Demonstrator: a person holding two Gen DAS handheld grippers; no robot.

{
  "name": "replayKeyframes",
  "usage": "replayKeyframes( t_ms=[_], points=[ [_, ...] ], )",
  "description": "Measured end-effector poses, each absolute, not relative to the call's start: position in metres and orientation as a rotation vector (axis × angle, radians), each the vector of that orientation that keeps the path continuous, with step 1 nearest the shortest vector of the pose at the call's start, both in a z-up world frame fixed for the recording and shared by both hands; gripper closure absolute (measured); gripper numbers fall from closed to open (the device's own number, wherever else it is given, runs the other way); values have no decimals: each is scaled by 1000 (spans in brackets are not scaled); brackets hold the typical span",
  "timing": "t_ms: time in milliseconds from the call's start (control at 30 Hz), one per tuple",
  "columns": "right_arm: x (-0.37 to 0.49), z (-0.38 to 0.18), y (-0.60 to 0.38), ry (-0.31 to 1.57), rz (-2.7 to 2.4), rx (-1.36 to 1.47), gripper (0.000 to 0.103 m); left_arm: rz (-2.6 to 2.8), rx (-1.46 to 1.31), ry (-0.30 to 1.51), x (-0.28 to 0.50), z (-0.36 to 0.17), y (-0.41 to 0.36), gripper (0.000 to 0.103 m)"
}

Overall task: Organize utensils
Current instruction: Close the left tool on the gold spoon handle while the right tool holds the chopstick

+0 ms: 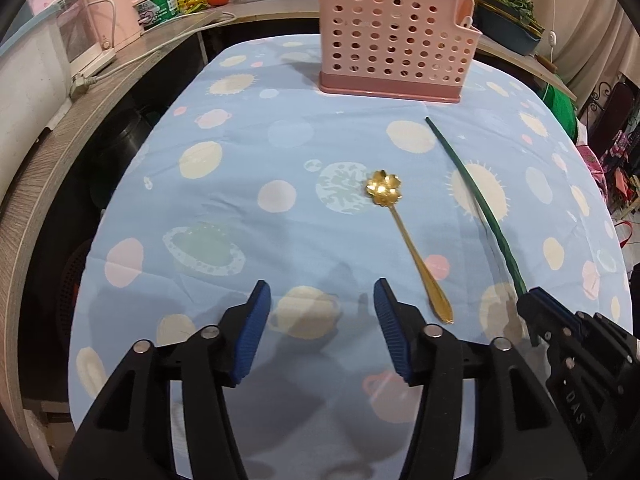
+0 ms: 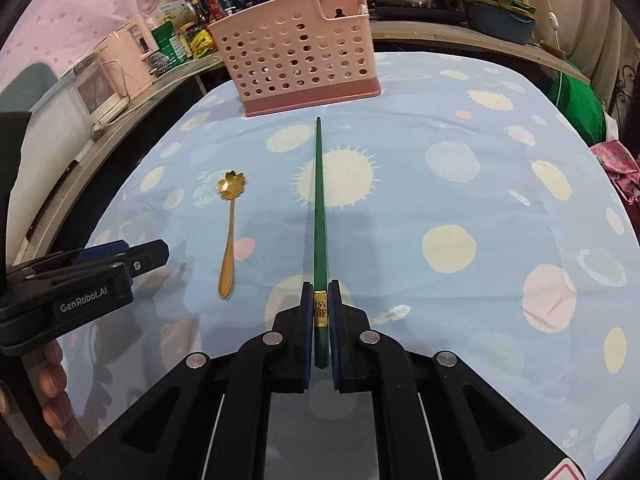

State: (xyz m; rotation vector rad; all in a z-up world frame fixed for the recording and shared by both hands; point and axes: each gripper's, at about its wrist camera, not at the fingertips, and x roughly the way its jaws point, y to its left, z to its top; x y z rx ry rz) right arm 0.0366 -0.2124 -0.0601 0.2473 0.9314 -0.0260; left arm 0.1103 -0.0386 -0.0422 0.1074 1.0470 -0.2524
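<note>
Table (image 1: 248, 128) with blue planet cloth. Pink holder (image 1: 396, 36) upright near far edge. Green chopstick (image 2: 320, 200) clenched in right gripper (image 2: 320, 304), tip toward holder. Left gripper (image 1: 322, 308) released, nothing between fingers. Gold spoon (image 1: 404, 232) flat mid-table, between grippers.

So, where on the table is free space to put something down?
Bare cloth lies left of the gold spoon and right of the green chopstick. It is crowded between them and near the pink holder.
</note>
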Motion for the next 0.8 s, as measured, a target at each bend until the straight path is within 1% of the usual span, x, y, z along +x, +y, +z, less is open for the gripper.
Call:
replayKeyframes(
  t_ms=[67, 167, 400, 500, 600, 667, 700, 733, 767, 800],
  points=[
    [36, -61, -217, 930, -31, 252, 96, -268, 103, 1053, 109, -44, -46, 46],
    [35, -62, -221, 930, -30, 265, 96, -298, 95, 1073, 106, -48, -58, 46],
    [33, -68, -224, 942, -24, 285, 96, -332, 117, 1096, 107, -61, -86, 46],
    [33, -70, -225, 945, -21, 289, 96, -323, 133, 1086, 108, -64, -88, 49],
    [34, -70, -224, 946, -17, 288, 96, -325, 144, 1078, 109, -63, -86, 62],
    [36, -70, -224, 947, -15, 286, 96, -326, 148, 1076, 110, -62, -83, 79],
    [36, -70, -223, 948, -14, 284, 96, -327, 147, 1079, 111, -61, -81, 82],
    [37, -70, -223, 948, -13, 282, 96, -329, 144, 1081, 111, -61, -79, 90],
    [38, -70, -222, 949, -11, 281, 96, -331, 138, 1084, 112, -61, -77, 92],
    [38, -70, -222, 950, -9, 280, 96, -336, 132, 1088, 112, -61, -75, 93]
  ],
)
